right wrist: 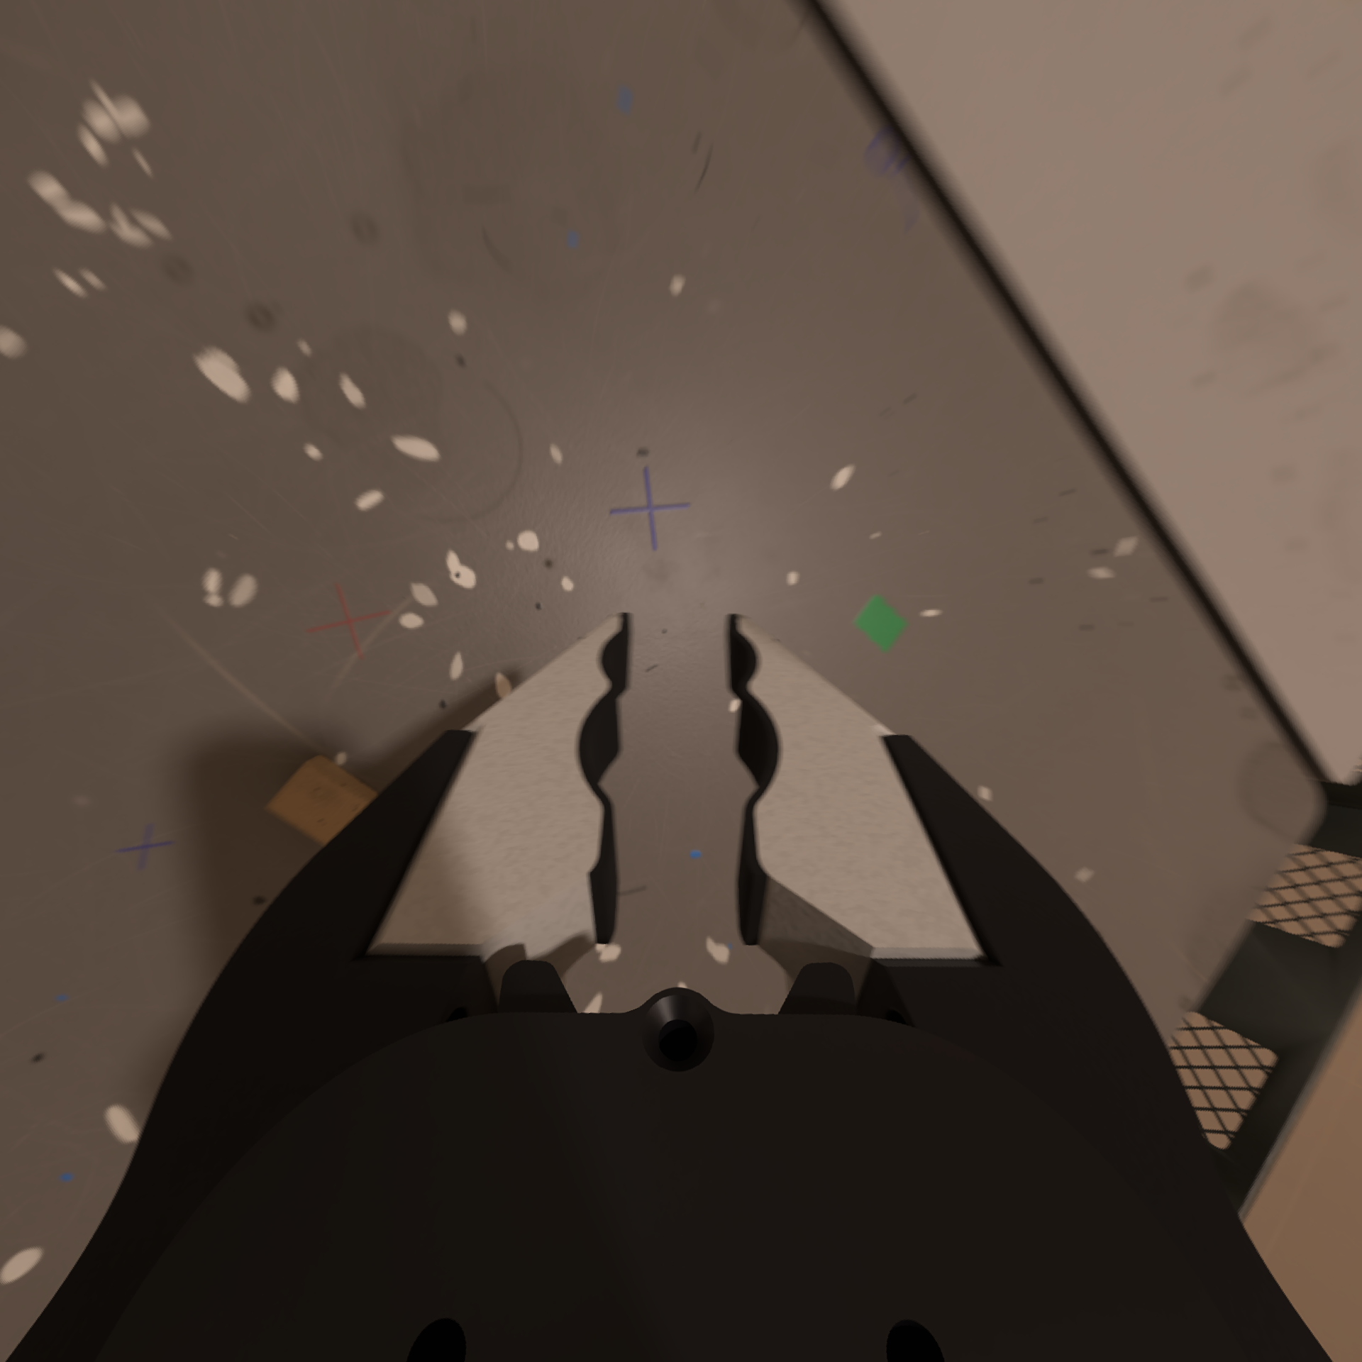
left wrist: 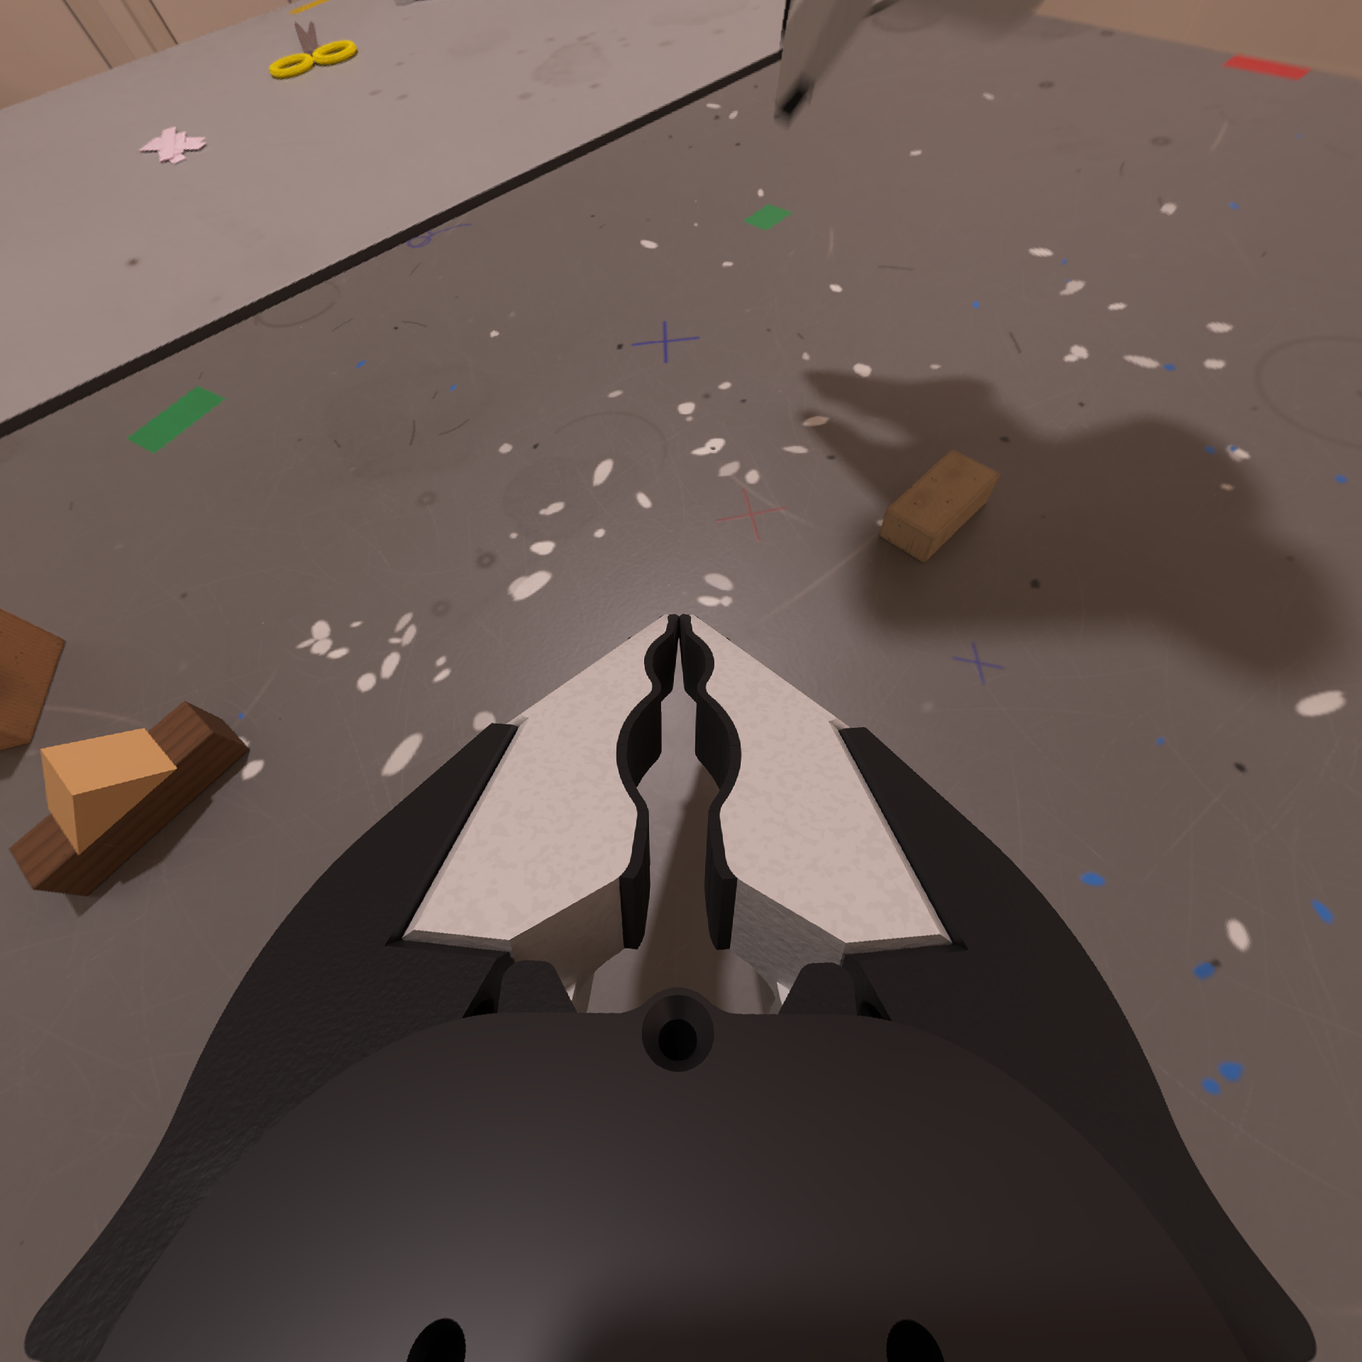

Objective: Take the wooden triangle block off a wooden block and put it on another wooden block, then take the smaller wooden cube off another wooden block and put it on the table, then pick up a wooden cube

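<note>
In the left wrist view a light wooden triangle block (left wrist: 103, 781) sits on a long dark brown block (left wrist: 147, 803) at the left. Part of another brown block (left wrist: 22, 678) shows at the left edge. A tan wooden block (left wrist: 940, 505) lies on the table to the right, in shadow. My left gripper (left wrist: 678, 619) is shut and empty above the table between them. My right gripper (right wrist: 679, 619) is open and empty above the table. It shows blurred at the top of the left wrist view (left wrist: 796, 88). The tan block (right wrist: 320, 807) lies behind its left finger, half hidden.
The grey speckled table (left wrist: 516, 442) meets a lighter table (left wrist: 368, 147) along a dark seam. Yellow-handled scissors (left wrist: 313, 57) and a pink scrap (left wrist: 173, 144) lie there. Green tape patches (left wrist: 175, 418) (right wrist: 879, 623) mark the table. A black mesh frame (right wrist: 1304, 906) stands past the table's corner.
</note>
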Controlling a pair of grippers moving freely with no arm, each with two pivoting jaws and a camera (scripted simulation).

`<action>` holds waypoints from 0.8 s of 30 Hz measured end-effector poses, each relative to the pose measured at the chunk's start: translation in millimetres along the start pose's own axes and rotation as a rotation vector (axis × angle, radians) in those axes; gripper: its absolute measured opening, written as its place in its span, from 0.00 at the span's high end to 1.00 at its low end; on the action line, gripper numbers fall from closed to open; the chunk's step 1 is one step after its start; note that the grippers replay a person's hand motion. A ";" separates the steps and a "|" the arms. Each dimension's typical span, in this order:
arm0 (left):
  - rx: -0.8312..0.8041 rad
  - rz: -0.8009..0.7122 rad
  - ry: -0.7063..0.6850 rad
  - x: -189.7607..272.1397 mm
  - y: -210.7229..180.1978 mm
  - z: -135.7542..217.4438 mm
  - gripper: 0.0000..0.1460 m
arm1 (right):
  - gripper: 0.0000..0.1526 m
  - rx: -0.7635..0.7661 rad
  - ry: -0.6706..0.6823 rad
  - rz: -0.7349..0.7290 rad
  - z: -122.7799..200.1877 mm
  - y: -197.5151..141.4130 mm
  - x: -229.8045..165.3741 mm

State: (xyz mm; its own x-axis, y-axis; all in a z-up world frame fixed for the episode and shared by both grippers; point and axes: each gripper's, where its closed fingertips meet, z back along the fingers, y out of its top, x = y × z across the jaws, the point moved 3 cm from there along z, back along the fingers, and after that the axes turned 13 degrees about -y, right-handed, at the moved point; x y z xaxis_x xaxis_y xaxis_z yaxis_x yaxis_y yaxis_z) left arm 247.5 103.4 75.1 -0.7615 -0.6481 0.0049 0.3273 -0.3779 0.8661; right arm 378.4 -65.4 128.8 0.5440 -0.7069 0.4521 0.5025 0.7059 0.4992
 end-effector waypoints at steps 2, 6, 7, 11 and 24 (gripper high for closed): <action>-0.018 -0.010 0.003 4.4 -1.9 -1.6 1.00 | 0.65 0.125 -0.074 -0.021 48.0 11.9 8.4; -0.033 -0.023 0.000 9.5 -5.7 -4.6 1.00 | 0.60 0.474 0.006 -0.121 136.7 -6.9 -36.6; -0.033 -0.027 0.000 9.9 -5.8 -4.5 1.00 | 0.58 0.509 0.079 -0.138 142.7 -24.1 -60.2; -0.042 -0.007 -0.024 11.0 -5.7 -3.8 1.00 | 0.39 0.368 0.099 -0.132 103.3 -101.9 -128.4; -0.041 -0.033 -0.025 11.8 -4.7 -8.2 0.87 | 0.13 0.191 0.275 -0.286 31.6 -110.5 -136.8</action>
State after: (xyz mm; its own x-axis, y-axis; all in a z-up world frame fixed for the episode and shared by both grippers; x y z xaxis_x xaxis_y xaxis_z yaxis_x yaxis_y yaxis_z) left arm 241.5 92.2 67.0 -0.7857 -0.6185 -0.0102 0.3240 -0.4255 0.8450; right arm 227.3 -48.0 35.2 0.5724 -0.8165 0.0753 0.5398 0.4443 0.7150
